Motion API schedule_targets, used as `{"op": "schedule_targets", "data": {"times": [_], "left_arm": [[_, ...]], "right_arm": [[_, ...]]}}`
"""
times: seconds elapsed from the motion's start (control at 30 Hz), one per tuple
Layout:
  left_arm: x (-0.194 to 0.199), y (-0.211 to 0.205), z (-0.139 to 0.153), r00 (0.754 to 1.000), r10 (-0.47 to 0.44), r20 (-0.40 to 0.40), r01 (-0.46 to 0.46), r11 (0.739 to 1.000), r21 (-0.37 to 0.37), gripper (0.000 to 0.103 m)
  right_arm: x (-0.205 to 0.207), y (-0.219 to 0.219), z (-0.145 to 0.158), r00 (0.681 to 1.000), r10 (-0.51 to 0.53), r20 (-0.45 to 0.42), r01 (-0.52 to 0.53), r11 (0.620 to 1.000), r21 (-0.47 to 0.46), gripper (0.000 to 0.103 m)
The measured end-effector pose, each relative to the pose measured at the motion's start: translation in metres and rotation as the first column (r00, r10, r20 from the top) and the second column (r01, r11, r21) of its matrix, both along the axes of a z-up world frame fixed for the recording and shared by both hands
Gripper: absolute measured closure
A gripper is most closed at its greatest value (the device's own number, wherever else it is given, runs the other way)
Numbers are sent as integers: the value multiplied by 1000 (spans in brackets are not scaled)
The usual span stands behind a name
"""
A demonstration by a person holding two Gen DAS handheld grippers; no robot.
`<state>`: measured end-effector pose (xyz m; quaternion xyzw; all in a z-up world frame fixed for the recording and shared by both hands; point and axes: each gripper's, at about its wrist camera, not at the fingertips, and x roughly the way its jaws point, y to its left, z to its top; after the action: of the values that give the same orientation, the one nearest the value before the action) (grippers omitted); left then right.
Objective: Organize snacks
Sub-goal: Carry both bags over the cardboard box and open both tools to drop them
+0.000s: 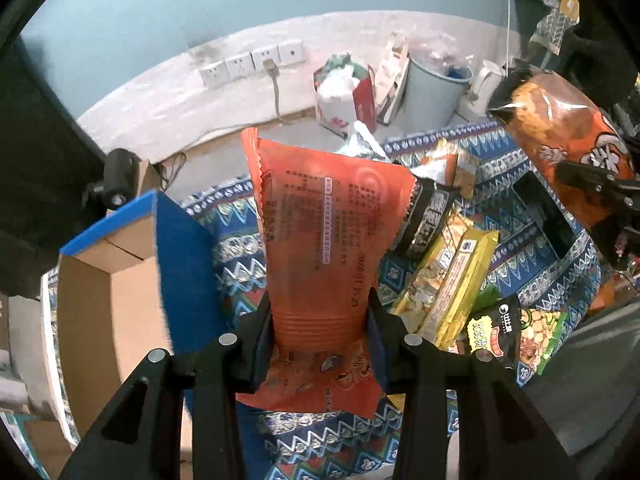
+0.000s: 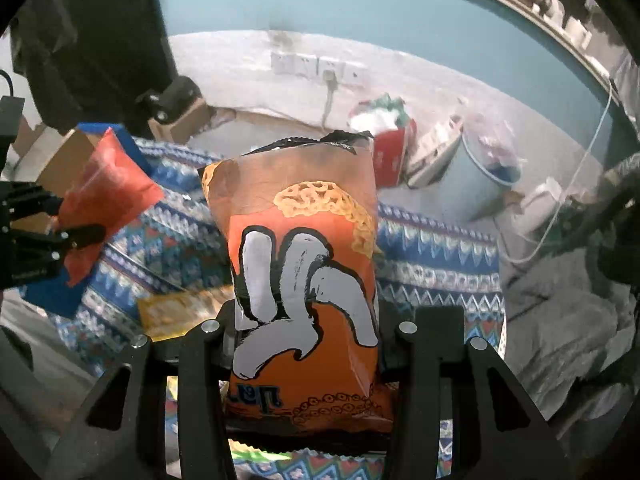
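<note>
The left gripper (image 1: 320, 320) is pinching a red-orange snack packet (image 1: 324, 224) near its lower end, jaws narrowed onto the wrapper. The right gripper (image 2: 308, 328) is likewise clamping an orange bag of ring-shaped puffs (image 2: 304, 264). Both packets are hanging clear above the patterned blue cloth (image 1: 516, 264), where yellow wafer packs (image 1: 448, 276) and a green peanut bag (image 1: 520, 332) are lying loose. This looks like the carry step — the open cardboard box (image 1: 100, 280) is sitting just left of the red-orange packet, so the next move probably calls for swinging each packet over its opening before loosening the jaws.
</note>
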<state>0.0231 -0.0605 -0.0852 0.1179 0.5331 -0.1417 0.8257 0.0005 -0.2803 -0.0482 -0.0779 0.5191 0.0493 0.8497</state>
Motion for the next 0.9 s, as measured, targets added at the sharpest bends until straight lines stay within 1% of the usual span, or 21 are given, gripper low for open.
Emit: {"op": "schedule_targets", "data": {"times": [0.23, 0.53, 0.7, 0.9], "left_arm": [[-2, 29, 14, 999, 41, 15, -40, 999, -31, 62], [0, 80, 28, 992, 121, 44, -119, 991, -60, 62], [-3, 106, 32, 986, 154, 64, -149, 987, -66, 62], [-3, 139, 25, 978, 202, 55, -198, 978, -70, 62]], "right_arm": [[13, 38, 21, 998, 51, 43, -52, 999, 16, 59], [27, 94, 34, 991, 115, 62, -118, 992, 37, 59], [38, 127, 36, 986, 154, 65, -158, 986, 51, 59], [52, 165, 27, 979, 201, 47, -204, 976, 75, 59]]}}
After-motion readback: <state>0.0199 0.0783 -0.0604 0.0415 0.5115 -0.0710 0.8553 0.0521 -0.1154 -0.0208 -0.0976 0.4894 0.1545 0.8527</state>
